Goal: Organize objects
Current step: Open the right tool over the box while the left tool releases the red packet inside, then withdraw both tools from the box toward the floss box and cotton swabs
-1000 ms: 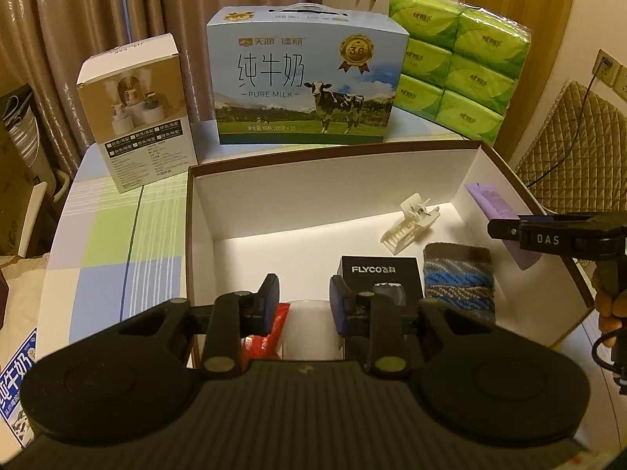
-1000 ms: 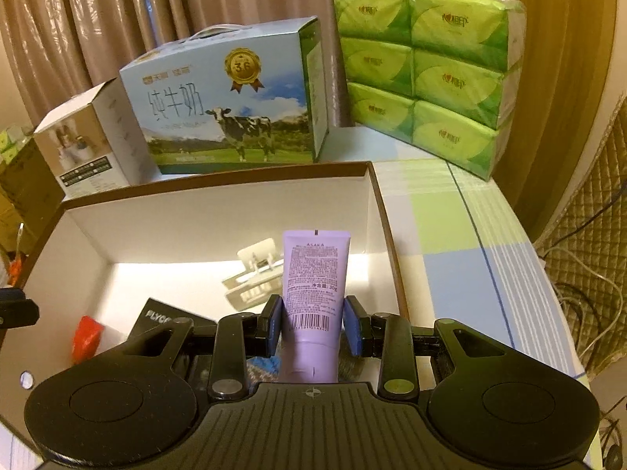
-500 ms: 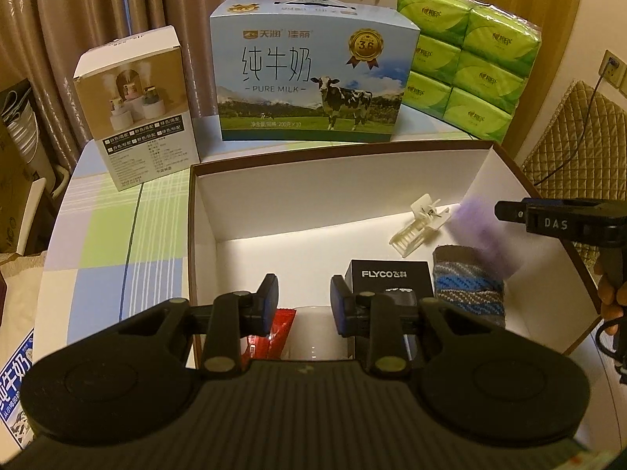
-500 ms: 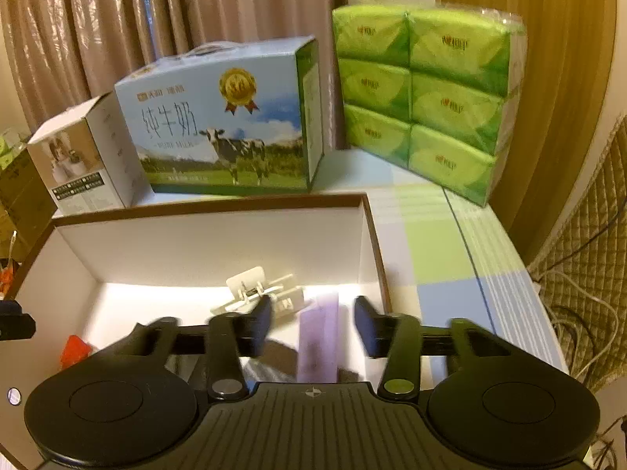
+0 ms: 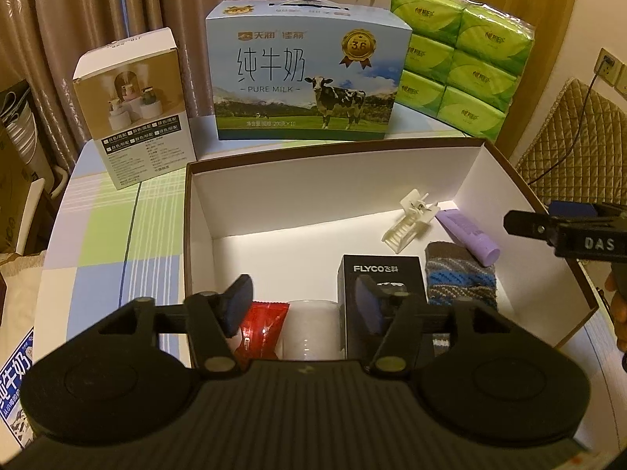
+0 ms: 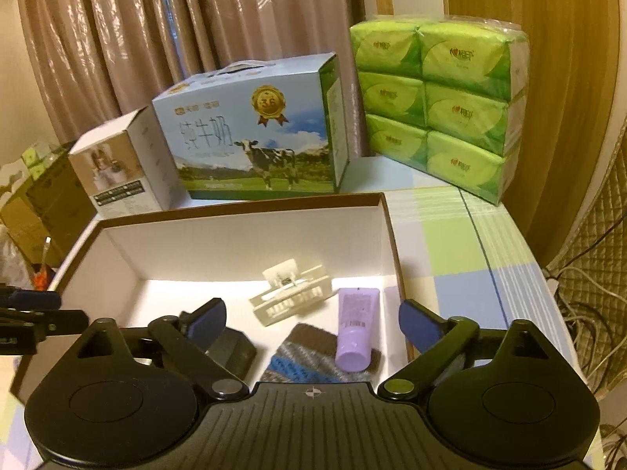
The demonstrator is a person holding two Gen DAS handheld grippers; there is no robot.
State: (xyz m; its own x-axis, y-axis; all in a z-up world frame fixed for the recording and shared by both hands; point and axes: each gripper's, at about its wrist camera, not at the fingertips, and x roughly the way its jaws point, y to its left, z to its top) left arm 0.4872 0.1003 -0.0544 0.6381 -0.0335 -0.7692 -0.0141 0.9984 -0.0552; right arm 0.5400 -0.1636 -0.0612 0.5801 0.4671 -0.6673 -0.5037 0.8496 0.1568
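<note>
A white open box (image 5: pixel 333 180) (image 6: pixel 250 235) with a brown rim lies on the table. In it lie a purple tube (image 5: pixel 468 237) (image 6: pixel 356 327), a white hair clip (image 5: pixel 411 219) (image 6: pixel 292 295), a patterned knit cloth (image 5: pixel 460 280) (image 6: pixel 309 356), a black FLYCO box (image 5: pixel 382 278), a red packet (image 5: pixel 260 323) and a white cup (image 5: pixel 311 327). My left gripper (image 5: pixel 303 305) is open and empty above the box's near side. My right gripper (image 6: pixel 311 321) is open wide and empty above the tube; it also shows at the right of the left wrist view (image 5: pixel 564 227).
Behind the box stand a blue milk carton (image 5: pixel 307 78) (image 6: pixel 250 133), a small white product box (image 5: pixel 135 105) (image 6: pixel 119 164) and a pack of green tissues (image 5: pixel 458 58) (image 6: pixel 435 105). The checked tablecloth (image 5: pixel 109 243) (image 6: pixel 462 258) lies either side. A quilted chair (image 5: pixel 568 149) stands at right.
My right gripper opened and let go of the purple tube, which dropped into the box beside the hair clip, its cap on the knit cloth. My left gripper opened wider.
</note>
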